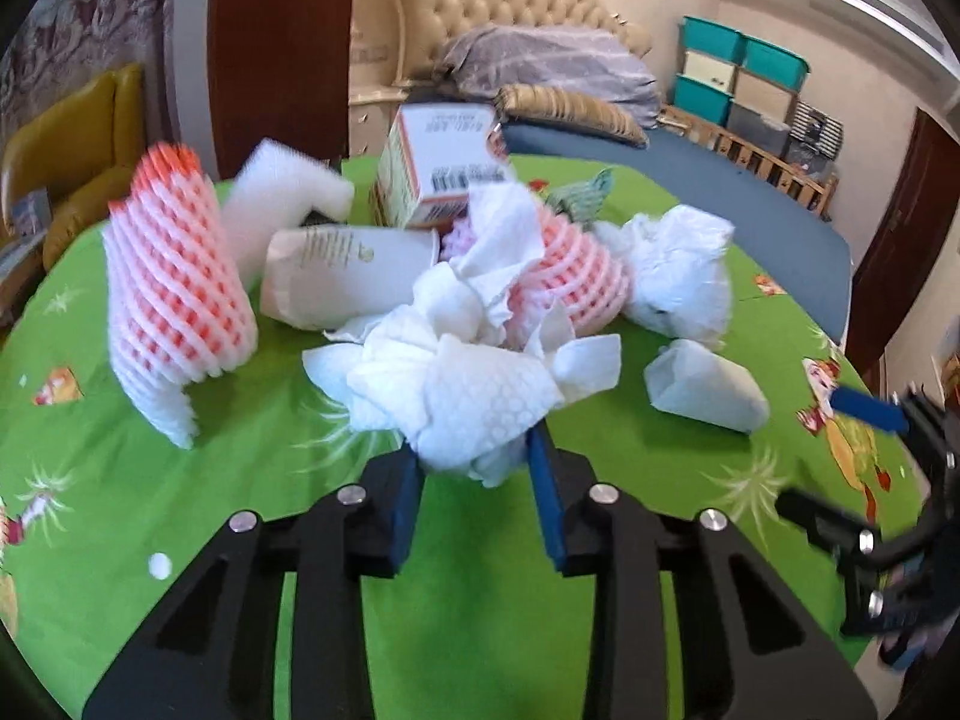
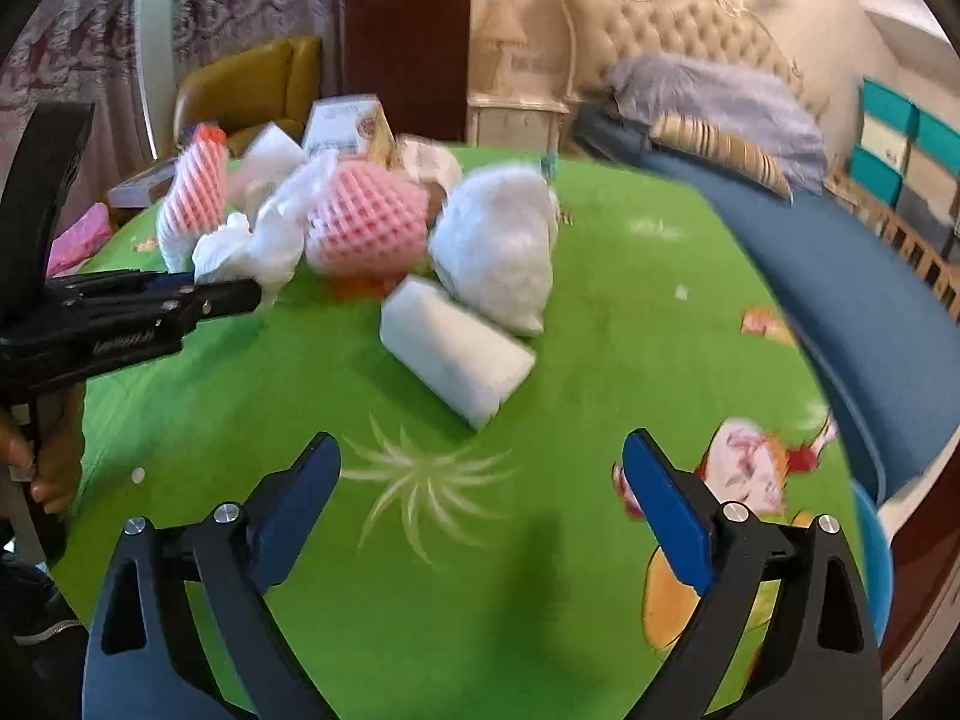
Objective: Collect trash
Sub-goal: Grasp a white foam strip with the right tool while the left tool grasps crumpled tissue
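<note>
My left gripper (image 1: 477,468) is shut on a crumpled white paper towel (image 1: 474,384) at the near edge of the trash pile on the green table (image 1: 240,480). The pile holds two pink foam fruit nets (image 1: 174,294) (image 1: 576,276), a paper cup (image 1: 336,276), a cardboard box (image 1: 438,174), a white foam piece (image 1: 288,192) and crumpled white bags (image 1: 684,276) (image 1: 708,387). My right gripper (image 2: 480,480) is open and empty over bare green cloth, short of a white foam block (image 2: 456,348). The left gripper (image 2: 198,300) shows at the left of the right wrist view, the right gripper (image 1: 864,450) at the right of the left wrist view.
A bed with blue sheet (image 2: 840,300) and pillows borders the table's far right side. A yellow armchair (image 2: 252,84) stands behind the pile. Teal storage boxes (image 1: 738,78) are stacked in the far corner. A pink item (image 2: 78,240) lies at the table's left edge.
</note>
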{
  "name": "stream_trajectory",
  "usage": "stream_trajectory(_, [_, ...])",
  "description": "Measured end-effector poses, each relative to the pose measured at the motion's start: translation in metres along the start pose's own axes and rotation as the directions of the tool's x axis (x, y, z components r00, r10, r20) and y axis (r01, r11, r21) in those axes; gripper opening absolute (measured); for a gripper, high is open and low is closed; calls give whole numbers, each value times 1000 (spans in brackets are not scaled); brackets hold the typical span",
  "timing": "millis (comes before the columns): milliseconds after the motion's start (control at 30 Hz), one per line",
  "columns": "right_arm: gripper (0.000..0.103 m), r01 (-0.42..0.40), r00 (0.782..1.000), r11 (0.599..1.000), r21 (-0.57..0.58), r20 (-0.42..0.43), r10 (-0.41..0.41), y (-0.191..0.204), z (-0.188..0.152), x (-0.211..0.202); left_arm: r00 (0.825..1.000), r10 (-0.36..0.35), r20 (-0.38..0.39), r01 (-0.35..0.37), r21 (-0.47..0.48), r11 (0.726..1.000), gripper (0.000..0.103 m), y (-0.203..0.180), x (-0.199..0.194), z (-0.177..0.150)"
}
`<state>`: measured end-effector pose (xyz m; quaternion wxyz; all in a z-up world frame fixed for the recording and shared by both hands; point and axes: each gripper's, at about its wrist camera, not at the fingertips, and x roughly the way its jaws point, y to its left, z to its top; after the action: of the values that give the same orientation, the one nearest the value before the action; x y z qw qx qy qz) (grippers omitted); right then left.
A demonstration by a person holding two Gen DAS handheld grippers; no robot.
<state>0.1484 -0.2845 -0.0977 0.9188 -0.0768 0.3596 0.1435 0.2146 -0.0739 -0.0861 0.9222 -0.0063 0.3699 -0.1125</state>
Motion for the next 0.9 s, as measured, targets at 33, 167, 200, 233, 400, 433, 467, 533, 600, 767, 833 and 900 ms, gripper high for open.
stream_trajectory(33, [89, 3, 1000, 1000, -5, -1, -3, -1, 3, 0, 1000, -3, 8, 2, 11, 1000, 32, -1, -5, -2])
stream_trajectory(167, [89, -10, 1000, 999, -39, -29, 9, -1, 19, 14, 998, -26, 53, 24, 44, 999, 32, 2, -34, -11])
stream_trajectory(200, [89, -28, 999, 999, -44, -47, 26, -1, 23, 22, 997, -35, 64, 32, 48, 998, 32, 3, -40, -13])
stream_trajectory(233, [88, -34, 998, 998, -48, -58, 32, -1, 27, 29, 997, -34, 74, 30, 53, 998, 32, 4, -45, -15])
stream_trajectory(400, [53, -44, 993, 994, -98, -118, 32, 13, 36, 57, 997, -27, 69, 27, 8, 1000, 32, 25, -59, -29])
stream_trajectory(433, [51, -52, 993, 994, -94, -111, 41, 17, 37, 56, 997, -27, 67, 27, -2, 1000, 32, 29, -58, -30])
stream_trajectory(467, [49, -52, 993, 994, -96, -110, 41, 20, 36, 54, 998, -25, 65, 25, -13, 1000, 32, 34, -59, -32])
stream_trajectory(533, [48, -33, 996, 994, -109, -88, 23, 28, 30, 44, 998, -23, 61, 24, -25, 999, 32, 38, -58, -32])
stream_trajectory(600, [47, -50, 997, 996, -76, -67, 45, 30, 23, 31, 998, -24, 55, 26, -42, 999, 32, 43, -58, -36])
stream_trajectory(767, [46, -55, 998, 998, -8, -12, 55, 34, 6, 4, 998, -21, 60, 24, -47, 999, 32, 44, -63, -41])
stream_trajectory(833, [46, -55, 998, 998, 10, 12, 55, 37, 2, -5, 997, -13, 70, 16, -37, 999, 32, 42, -66, -42])
stream_trajectory(900, [46, -60, 997, 998, 13, 38, 60, 43, 0, -14, 997, -6, 78, 8, -24, 1000, 32, 38, -67, -43])
